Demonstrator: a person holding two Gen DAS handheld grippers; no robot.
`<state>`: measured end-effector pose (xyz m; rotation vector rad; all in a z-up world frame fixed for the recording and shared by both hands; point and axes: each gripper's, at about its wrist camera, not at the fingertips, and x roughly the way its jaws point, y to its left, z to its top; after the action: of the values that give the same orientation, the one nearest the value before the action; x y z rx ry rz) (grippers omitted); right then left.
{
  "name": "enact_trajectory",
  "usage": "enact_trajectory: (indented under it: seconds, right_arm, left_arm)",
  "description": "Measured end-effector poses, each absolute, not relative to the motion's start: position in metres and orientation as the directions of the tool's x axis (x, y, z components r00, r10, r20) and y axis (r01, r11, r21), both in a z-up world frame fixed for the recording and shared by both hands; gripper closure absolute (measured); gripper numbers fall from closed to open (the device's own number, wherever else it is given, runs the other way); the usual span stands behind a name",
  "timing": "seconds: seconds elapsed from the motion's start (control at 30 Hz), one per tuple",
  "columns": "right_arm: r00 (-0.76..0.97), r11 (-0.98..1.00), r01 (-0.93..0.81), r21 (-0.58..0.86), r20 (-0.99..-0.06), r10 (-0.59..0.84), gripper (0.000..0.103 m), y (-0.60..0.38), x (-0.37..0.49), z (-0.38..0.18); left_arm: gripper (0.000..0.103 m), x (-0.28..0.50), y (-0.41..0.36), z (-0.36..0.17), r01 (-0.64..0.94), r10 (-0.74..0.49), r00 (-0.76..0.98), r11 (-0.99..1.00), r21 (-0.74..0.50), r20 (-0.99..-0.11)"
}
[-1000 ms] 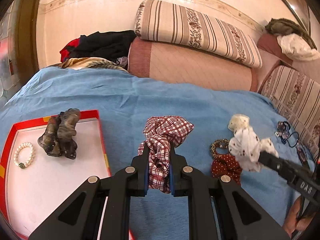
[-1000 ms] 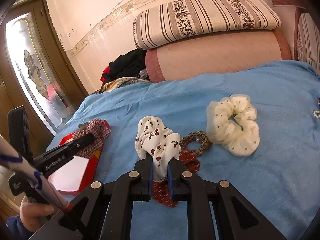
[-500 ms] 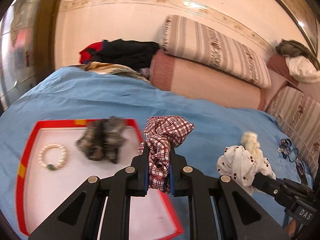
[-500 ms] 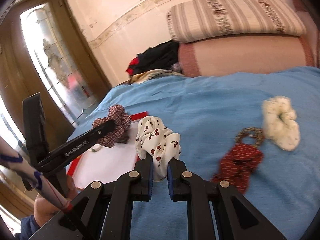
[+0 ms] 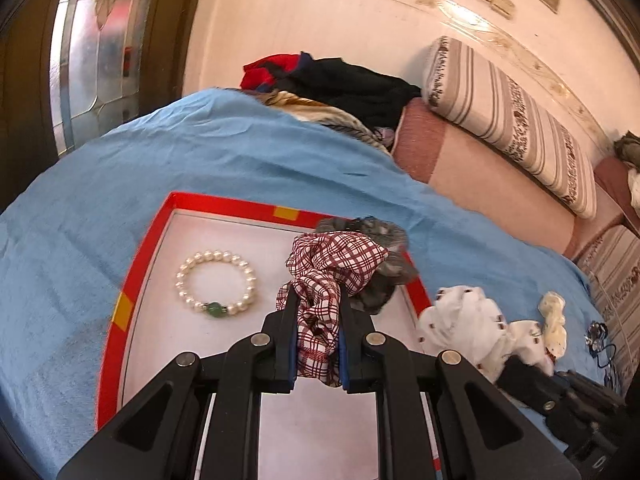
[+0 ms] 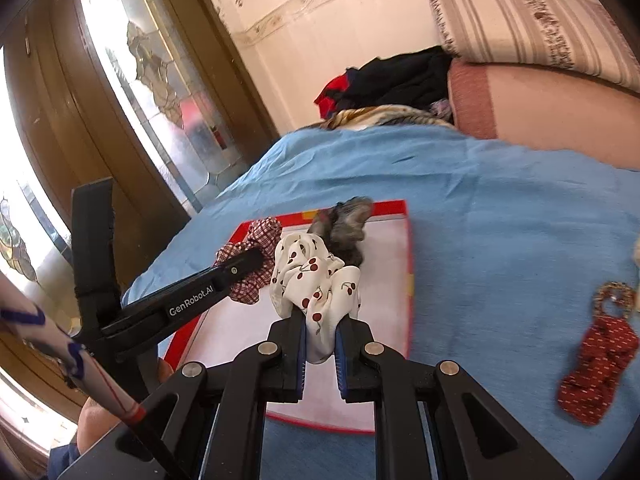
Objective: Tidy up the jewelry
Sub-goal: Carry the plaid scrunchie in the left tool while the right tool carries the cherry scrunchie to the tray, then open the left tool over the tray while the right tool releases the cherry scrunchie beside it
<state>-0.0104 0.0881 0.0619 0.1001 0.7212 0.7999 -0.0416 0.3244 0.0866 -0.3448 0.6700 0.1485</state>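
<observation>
Jewelry and hair pieces are being gathered into one landmark, the shallow red-rimmed cardboard tray with a white floor (image 5: 141, 258), which lies flat on the blue bedspread (image 5: 120, 168) so loose pieces stay together. Two scrunchies hang over it, lifted clear so they can be dropped inside. The left gripper (image 5: 318, 322) is pinching a red-and-white checked fabric scrunchie (image 5: 334, 264) above the tray's middle; the right gripper (image 6: 320, 334) is pinching a white cherry-print fabric scrunchie (image 6: 316, 276) above the tray's near edge. Each is clamped by a bunched fold, probably because soft cloth gives no firmer hold.

Counted: one tray; inside it, one grey mottled scrunchie (image 5: 382, 276) at the far right corner and one white pearl bead bracelet with a green bead (image 5: 216, 282) left of centre. Right of the tray, on the bedspread, lie one dark red dotted scrunchie (image 6: 596, 364) and one brownish beaded ring (image 6: 614, 298) touching it. I judge both carried scrunchies ready for release.
</observation>
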Motion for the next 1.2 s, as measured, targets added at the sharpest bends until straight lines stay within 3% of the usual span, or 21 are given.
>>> enact_trajectory:
  seconds: [1.1,1.2]
  right_arm:
    - [0.418,0.766,-0.584,0.269,-0.709,0.568,0.09,0.151,0.052,0.011]
    - [0.399,0.768,-0.573,0.286,-0.722,0.566,0.086,0.151,0.056,0.005]
  left_arm:
    - [0.088,-0.021,0.346,0.054,-0.367,0.052,0.663,0.892,-0.263,-0.747]
    - [0.081,-0.02,0.347,0.053,-0.366,0.046,0.665,0.89,-0.271,-0.745]
